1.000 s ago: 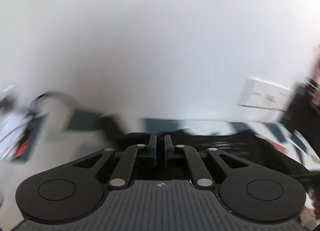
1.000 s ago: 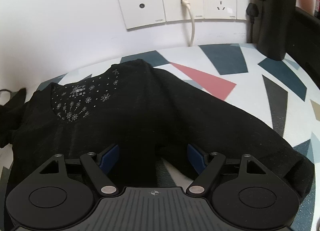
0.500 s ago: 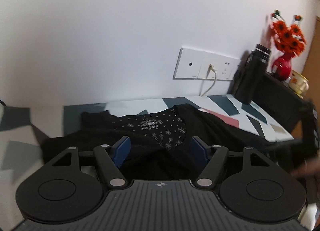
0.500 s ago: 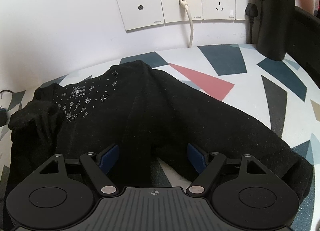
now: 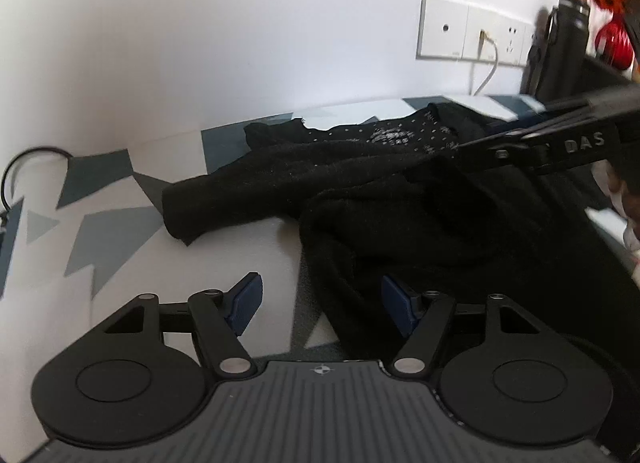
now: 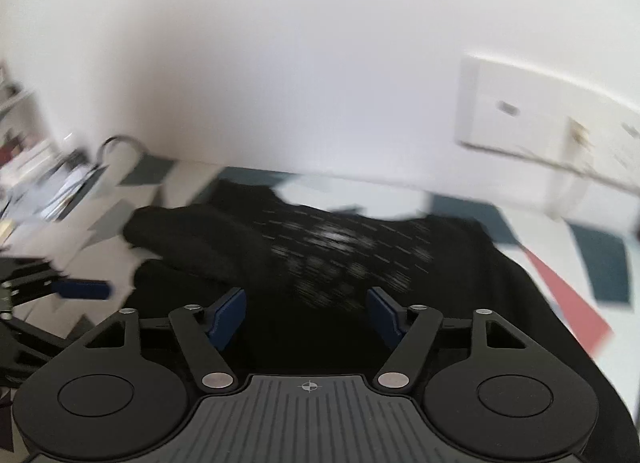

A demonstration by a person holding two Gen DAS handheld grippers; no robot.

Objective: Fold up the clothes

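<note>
- My left gripper (image 5: 320, 305) has its jaws spread wide with nothing between them; it hangs low over the near left edge of the garment, one blue pad over bare desk, the other over black cloth.
- My right gripper (image 6: 306, 317) likewise has its jaws parted and empty, poised above the middle of the garment; its view is smeared by motion, so fine detail there is unreliable.
- The black sweater (image 5: 420, 203) lies on the patterned desk (image 5: 120, 243), rumpled rather than flat. One sleeve (image 5: 224, 199) lies out to the left, its cuff on bare desk; the neckline end with the pale dotted pattern (image 5: 400, 135) is toward the wall.
- Whether this lie is a partial fold or simply a loose heap, I cannot settle from these views.
- Handling, in my judgement: a soft, light knit, limp and with no stiffness to hold a crease. It should drape and bunch when lifted, and the textured weave should give the pads fair grip.
- Best holds, as I judge: the sleeve cuff, the shoulder seams beside the neckline, or the hem corners, where edges are doubled and easy to pinch.
- Beyond the sweater: wall sockets (image 5: 472, 33) with a white cable, and a dark flask (image 5: 560, 51) at the far right.
</note>
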